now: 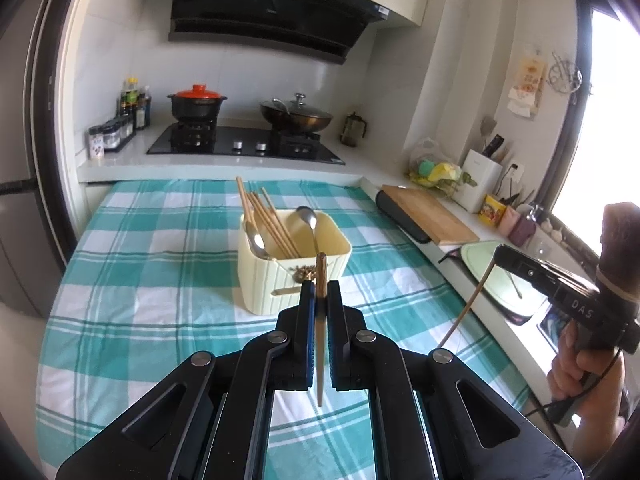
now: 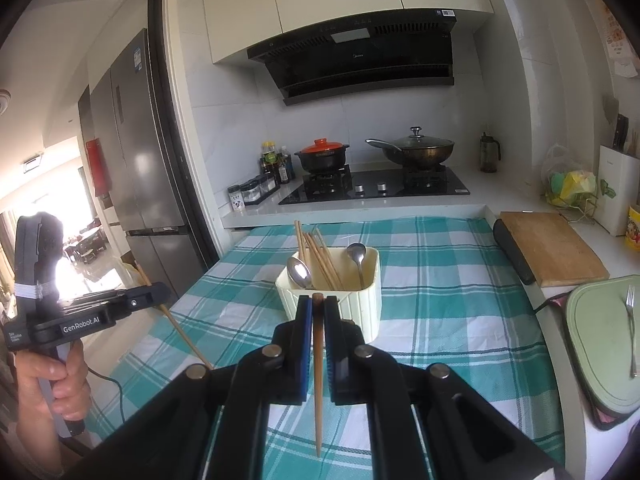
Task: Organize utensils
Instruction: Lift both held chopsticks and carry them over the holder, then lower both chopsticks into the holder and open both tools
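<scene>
- Already sorted: the cream utensil holder (image 1: 294, 270) stands on the checked-cloth worktop (image 1: 140, 272), with a bundle of chopsticks (image 1: 266, 222) leaning in its left part, one spoon (image 1: 255, 240) beside them and a second spoon (image 1: 309, 220) in its right part.
- In hand: the left gripper (image 1: 321, 292) is clamped on a single chopstick (image 1: 320, 332), held just in front of the holder, thick end towards it.
- The right gripper (image 2: 318, 312) is likewise clamped on another chopstick (image 2: 318, 376), also just short of the holder's near wall.
- Left to do, as I judge it: both chopsticks must go into the holder with the bundle.
- A fork (image 2: 631, 332) lies on a green board (image 2: 592, 344) well to the right of the holder, off the cloth; it probably belongs in the holder too.
- No other loose utensils show on the cloth around the holder, so the task looks close to finished.
</scene>
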The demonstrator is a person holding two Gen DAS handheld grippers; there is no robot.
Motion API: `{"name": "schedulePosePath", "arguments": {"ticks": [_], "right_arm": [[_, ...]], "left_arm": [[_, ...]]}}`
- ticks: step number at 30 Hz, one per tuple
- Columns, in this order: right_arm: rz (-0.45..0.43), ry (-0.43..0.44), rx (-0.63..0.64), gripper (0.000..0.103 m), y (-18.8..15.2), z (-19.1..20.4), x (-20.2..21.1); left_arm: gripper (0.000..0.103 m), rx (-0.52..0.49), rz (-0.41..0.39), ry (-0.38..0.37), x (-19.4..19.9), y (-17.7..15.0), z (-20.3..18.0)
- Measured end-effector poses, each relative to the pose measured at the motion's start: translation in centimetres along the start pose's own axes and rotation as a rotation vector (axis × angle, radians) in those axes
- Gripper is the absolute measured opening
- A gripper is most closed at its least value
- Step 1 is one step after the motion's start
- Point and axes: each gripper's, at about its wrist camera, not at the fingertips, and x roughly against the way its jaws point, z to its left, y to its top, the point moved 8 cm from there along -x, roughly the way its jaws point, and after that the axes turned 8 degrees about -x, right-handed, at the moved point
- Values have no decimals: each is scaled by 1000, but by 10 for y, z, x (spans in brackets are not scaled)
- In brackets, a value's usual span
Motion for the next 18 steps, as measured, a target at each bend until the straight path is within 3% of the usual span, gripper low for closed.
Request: {"name": "schedulePosePath", "arguments": {"ticks": [9, 18], "right_arm": [[-52, -9, 50, 6, 51, 3, -13], [-138, -14, 131, 6, 132, 23, -40]], "left_arm": [[3, -1, -87, 10, 4, 64, 18], [3, -1, -162, 44, -19, 138, 35]]}}
